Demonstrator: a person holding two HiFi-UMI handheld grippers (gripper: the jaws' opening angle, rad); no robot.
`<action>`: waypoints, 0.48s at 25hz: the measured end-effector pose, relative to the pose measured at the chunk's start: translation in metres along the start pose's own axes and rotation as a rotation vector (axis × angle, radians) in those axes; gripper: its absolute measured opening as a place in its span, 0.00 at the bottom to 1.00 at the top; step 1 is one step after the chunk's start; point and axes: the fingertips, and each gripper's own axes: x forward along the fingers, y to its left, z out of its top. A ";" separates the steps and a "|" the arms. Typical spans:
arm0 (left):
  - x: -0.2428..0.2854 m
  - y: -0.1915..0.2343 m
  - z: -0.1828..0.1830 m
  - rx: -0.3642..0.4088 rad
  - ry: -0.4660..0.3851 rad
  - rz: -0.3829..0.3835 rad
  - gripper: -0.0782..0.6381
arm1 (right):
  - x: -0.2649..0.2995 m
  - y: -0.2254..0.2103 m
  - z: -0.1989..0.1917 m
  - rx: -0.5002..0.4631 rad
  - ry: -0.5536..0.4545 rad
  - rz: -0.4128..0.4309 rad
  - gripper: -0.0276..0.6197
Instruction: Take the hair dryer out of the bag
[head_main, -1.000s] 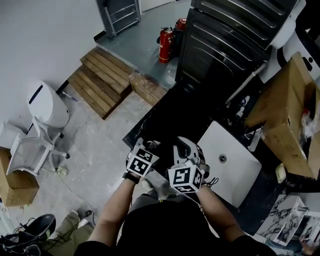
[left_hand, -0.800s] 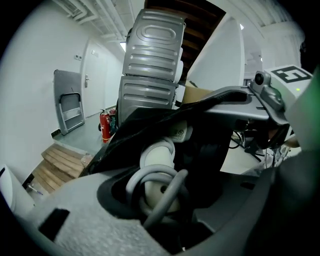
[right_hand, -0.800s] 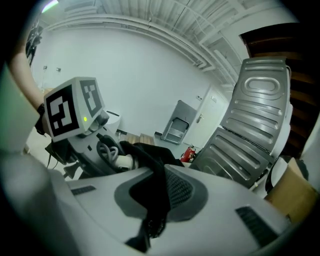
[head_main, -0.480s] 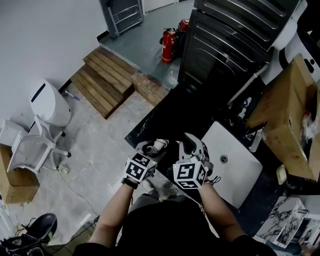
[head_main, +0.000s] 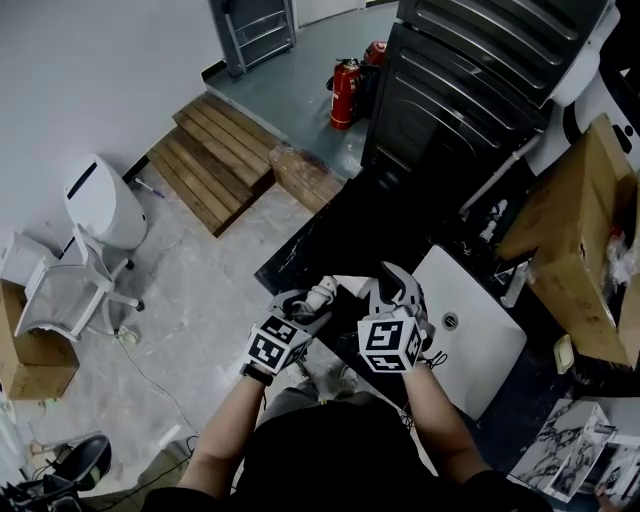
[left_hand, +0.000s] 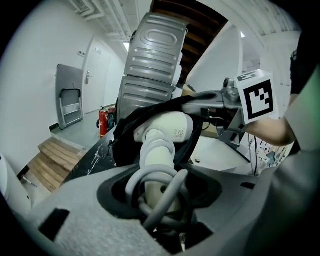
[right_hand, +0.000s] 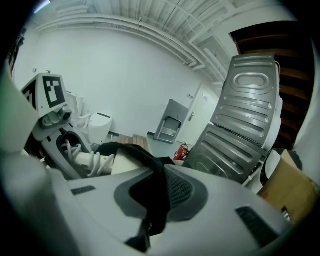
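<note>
I hold a white hair dryer (head_main: 322, 292) by its handle in my left gripper (head_main: 300, 312); the grey cord is wound round the handle (left_hand: 159, 192) between the jaws. The dryer's head (left_hand: 167, 129) still sits inside the mouth of the black bag (left_hand: 131, 122). My right gripper (head_main: 392, 292) is shut on a fold of the black bag (right_hand: 152, 172), pinched between its jaws. In the right gripper view the dryer (right_hand: 97, 162) and the left gripper (right_hand: 54, 131) show at the left. Both grippers hang close together above the black table's near edge.
A black marbled table (head_main: 330, 235) lies ahead with a white panel (head_main: 470, 345) on its right. A dark metal cabinet (head_main: 470, 70), a red fire extinguisher (head_main: 345, 92), wooden pallets (head_main: 215, 160), a cardboard box (head_main: 585, 230) and a white chair (head_main: 70, 290) stand around.
Both grippers have drifted a little to the right in the picture, staying together. More of the white dryer shows between them than before.
</note>
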 end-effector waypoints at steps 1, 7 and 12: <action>-0.002 0.000 0.000 0.000 -0.002 -0.003 0.45 | 0.000 -0.002 0.000 0.004 0.001 -0.003 0.08; -0.014 -0.002 -0.002 0.015 -0.013 -0.020 0.45 | -0.001 -0.007 -0.007 0.032 0.015 -0.007 0.08; -0.027 -0.007 -0.001 -0.008 -0.053 -0.037 0.45 | -0.002 -0.009 -0.011 0.056 0.023 -0.007 0.08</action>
